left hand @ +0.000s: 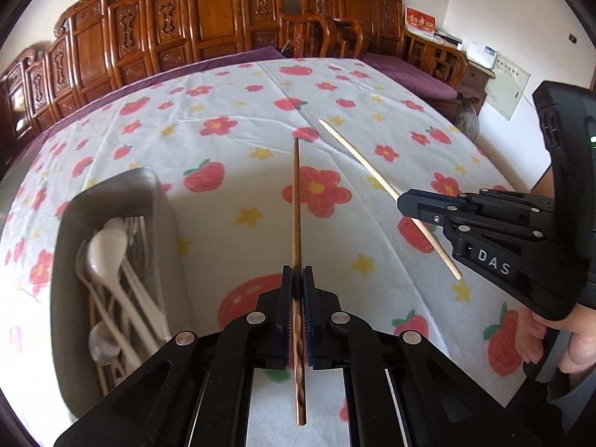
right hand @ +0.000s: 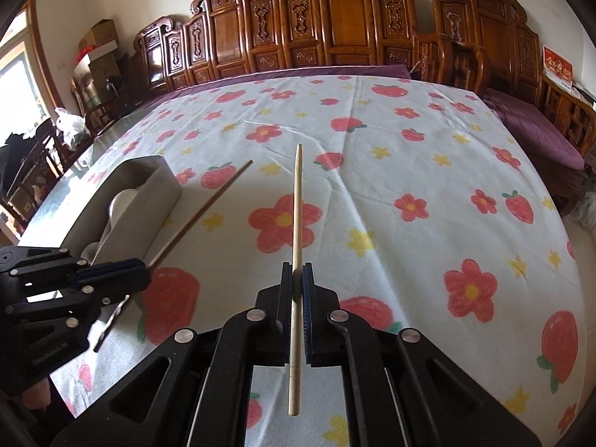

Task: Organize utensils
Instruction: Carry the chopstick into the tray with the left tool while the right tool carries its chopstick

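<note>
- The grey organizer tray [left hand: 111, 201] stands at the left on the flowered cloth [left hand: 231, 186], with white spoons [left hand: 108, 242] and forks already laid in it; its near end is cut off, and the forks are blurred.
- The left gripper [left hand: 297, 275] is clamped shut on the dark wooden chopstick [left hand: 296, 205], gripped near its carved end (a long, thin lever); it could be pivoted or dropped if knocked against the tray wall.
- The right gripper [right hand: 297, 275] is closed on the pale bamboo chopstick [right hand: 297, 223], held above the cloth; the two sticks could be crossed if both are steered to the tray together.
</note>
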The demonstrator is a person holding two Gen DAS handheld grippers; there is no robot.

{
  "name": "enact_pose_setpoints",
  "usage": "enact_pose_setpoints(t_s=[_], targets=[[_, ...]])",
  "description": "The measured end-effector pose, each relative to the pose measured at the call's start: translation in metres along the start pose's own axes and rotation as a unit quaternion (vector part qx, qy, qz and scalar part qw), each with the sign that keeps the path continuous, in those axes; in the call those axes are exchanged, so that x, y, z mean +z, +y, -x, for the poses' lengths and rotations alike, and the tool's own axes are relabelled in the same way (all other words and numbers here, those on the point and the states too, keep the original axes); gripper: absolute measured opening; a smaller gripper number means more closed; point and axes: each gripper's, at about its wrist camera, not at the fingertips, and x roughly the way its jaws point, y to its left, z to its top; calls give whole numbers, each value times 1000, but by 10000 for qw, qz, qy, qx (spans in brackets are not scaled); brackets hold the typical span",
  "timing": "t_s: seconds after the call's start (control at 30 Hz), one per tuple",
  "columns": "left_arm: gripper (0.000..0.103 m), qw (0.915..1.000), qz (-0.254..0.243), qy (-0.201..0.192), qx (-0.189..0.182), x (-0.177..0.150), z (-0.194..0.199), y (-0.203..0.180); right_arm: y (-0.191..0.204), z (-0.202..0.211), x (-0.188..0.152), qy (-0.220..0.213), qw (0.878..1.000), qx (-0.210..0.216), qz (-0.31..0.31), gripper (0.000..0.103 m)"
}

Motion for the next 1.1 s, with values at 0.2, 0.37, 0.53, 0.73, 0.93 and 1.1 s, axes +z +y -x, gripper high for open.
enact_pose_setpoints(t_s=[0.2,0.37,0.53,0.73,0.93,1.1], targets=[[4,9998,67,-185,85,-4,30,14,10,5,3,-64,9999,114,60,6],[4,9992,100,-340,164,-4,48,23,23,9,4,-129,9996,183,176,6],[4,9985,207,-447,251,-3,63,36,42,15,6,-204,9987,305,361,6],[4,9975,301,-510,387,-5,73,53,64,19,6,-253,9969,455,586,6],[4,9960,462,-503,574,-8,74,76,72,19,6,-251,9962,501,663,6],[4,9946,600,-456,714,-8,68,96,71,17,6,-229,9964,494,652,6]])
